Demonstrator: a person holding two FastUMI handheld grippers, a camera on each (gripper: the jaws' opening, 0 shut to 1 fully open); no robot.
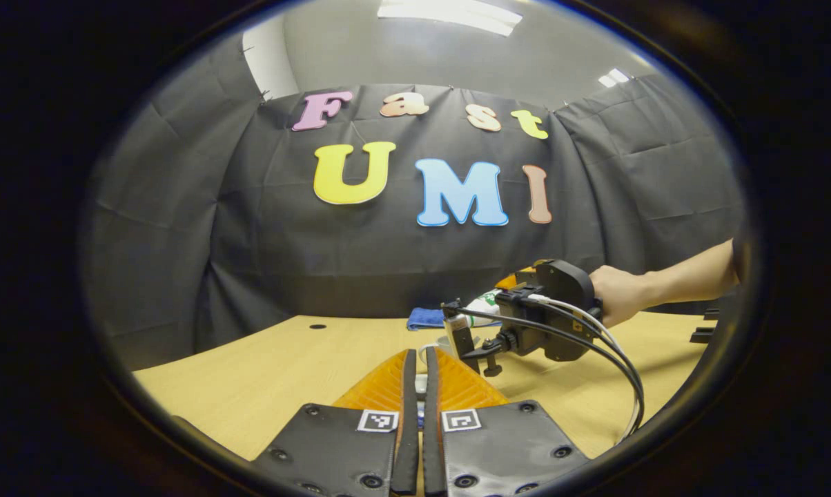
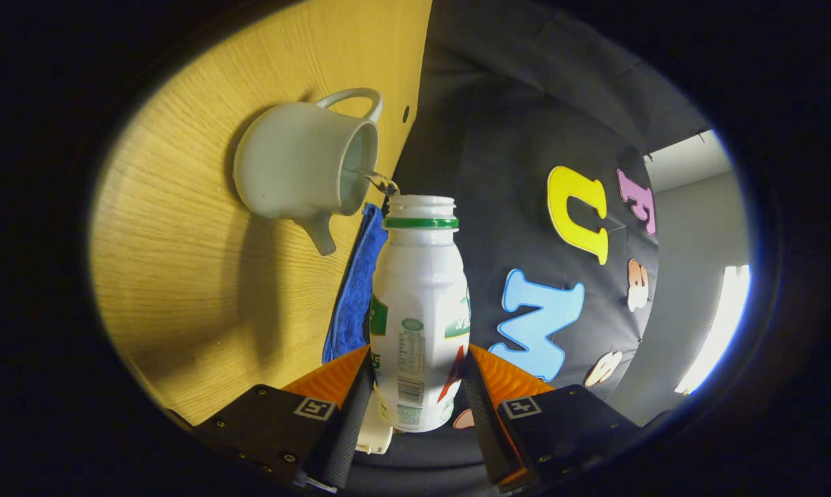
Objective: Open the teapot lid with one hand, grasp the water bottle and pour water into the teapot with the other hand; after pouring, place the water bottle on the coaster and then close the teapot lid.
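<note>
A white teapot (image 2: 298, 166) stands on the wooden table (image 2: 181, 276) with its top uncovered. My right gripper (image 2: 419, 355) is shut on a white water bottle (image 2: 419, 297) with a green neck ring, held tipped on its side. A thin stream of water (image 2: 377, 181) runs from its uncapped mouth into the pot. In the left gripper view the bottle (image 1: 483, 304) lies tilted over the teapot rim (image 1: 433, 345). My left gripper (image 1: 420, 355) hovers near the pot. Its fingers are nearly together on a small white piece (image 1: 421, 384), apparently the teapot lid.
A blue cloth mat (image 2: 357, 290) lies on the table just behind the teapot, also visible as a blue cloth mat (image 1: 426, 317) by the booth wall. A person's hand (image 1: 616, 297) and forearm reach in from the right holding the other gripper. Cables (image 1: 616, 359) hang below it.
</note>
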